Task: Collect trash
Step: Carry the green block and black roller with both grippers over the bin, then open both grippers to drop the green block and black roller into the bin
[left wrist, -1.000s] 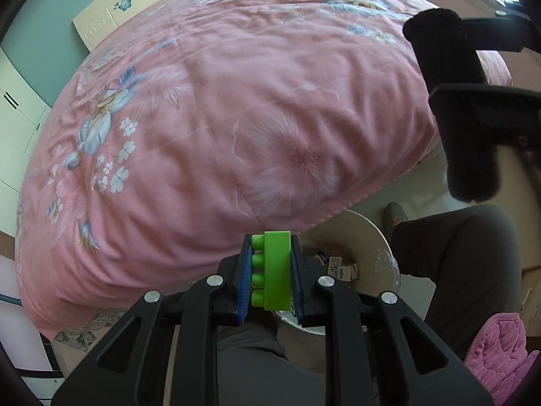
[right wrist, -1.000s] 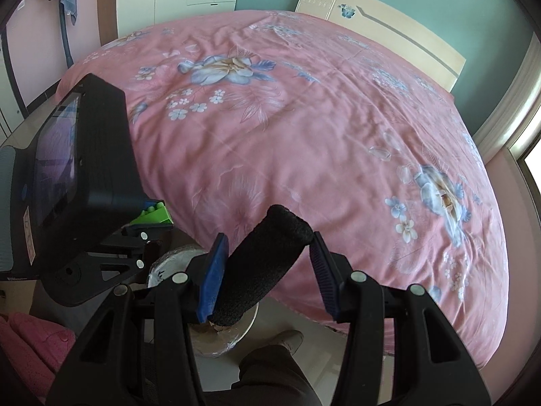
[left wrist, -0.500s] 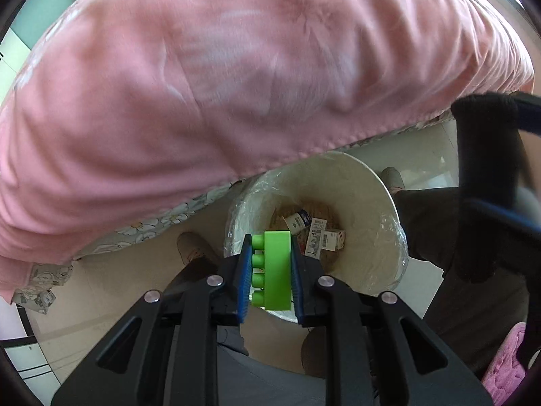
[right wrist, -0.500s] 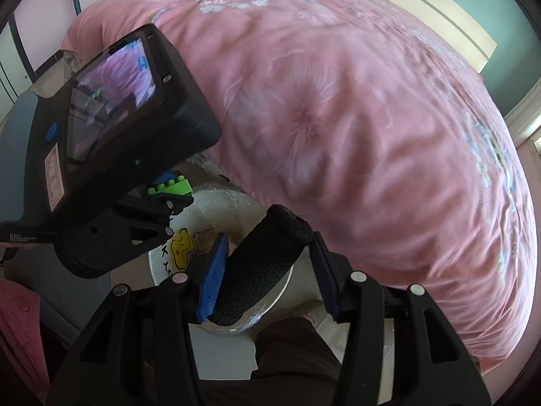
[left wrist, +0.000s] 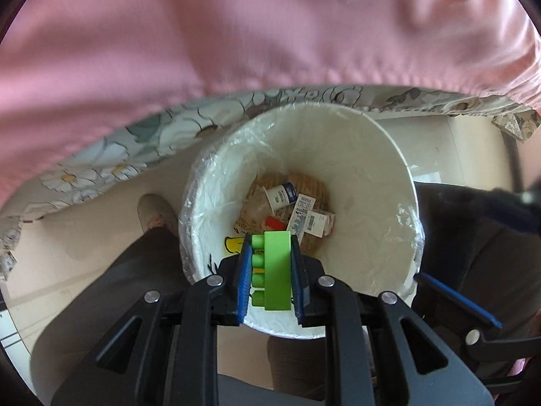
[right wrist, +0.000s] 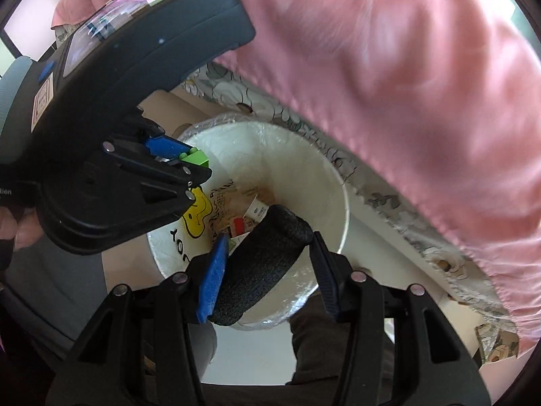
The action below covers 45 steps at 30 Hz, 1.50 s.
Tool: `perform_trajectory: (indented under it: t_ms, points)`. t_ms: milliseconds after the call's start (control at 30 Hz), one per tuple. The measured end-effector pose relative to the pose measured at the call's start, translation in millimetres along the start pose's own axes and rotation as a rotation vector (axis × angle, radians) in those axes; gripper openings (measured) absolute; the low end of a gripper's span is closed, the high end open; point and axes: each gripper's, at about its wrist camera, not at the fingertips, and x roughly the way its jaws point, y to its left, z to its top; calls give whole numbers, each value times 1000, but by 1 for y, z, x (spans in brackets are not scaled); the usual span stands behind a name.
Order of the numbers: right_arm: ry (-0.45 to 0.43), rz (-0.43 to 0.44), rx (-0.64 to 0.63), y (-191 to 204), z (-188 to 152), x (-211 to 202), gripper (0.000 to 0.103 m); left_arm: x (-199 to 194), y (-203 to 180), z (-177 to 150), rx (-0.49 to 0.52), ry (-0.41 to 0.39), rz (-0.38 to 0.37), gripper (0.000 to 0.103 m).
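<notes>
Left gripper (left wrist: 268,272) clamped on green brick (left wrist: 276,270) above white bin (left wrist: 355,155); right gripper (right wrist: 267,270) pinching black foam roll (right wrist: 262,267) over same bin. Carton labels illegible.

pink bedspread (left wrist: 236,34) motion-blurred, bin (left wrist: 372,155) trash labels unreadable

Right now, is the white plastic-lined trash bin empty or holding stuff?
Holding stuff: the white plastic-lined trash bin has crumpled packaging and labelled wrappers on its bottom.
</notes>
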Motion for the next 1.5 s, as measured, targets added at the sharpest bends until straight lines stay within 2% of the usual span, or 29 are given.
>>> perform_trajectory:
  t_ms: [433, 733, 867, 900, 933, 967, 1000, 1267, 1500]
  points:
    - [106, 54, 63, -5, 9, 70, 51, 62, 13, -1, -103, 66, -113, 23]
    - [176, 90, 80, -5, 6, 107, 51, 90, 18, 2, -135, 136, -111, 23]
    - [178, 97, 91, -6, 7, 118, 51, 101, 20, 3, -150, 155, -115, 23]
    - [181, 94, 86, -6, 7, 120, 51, 102, 21, 4, -152, 160, -116, 24]
    - [187, 80, 83, -6, 7, 123, 53, 103, 21, 4, -156, 164, -117, 36]
    - [192, 63, 81, -6, 7, 125, 59, 104, 21, 4, -163, 163, -117, 54]
    - [192, 56, 82, -6, 7, 127, 61, 103, 22, 5, -169, 154, -116, 58]
    - [186, 77, 134, -18, 3, 127, 61, 101, 20, 5, -169, 151, -117, 59]
    - [190, 93, 164, -20, 1, 108, 61, 92, 18, 2, -152, 147, -98, 59]
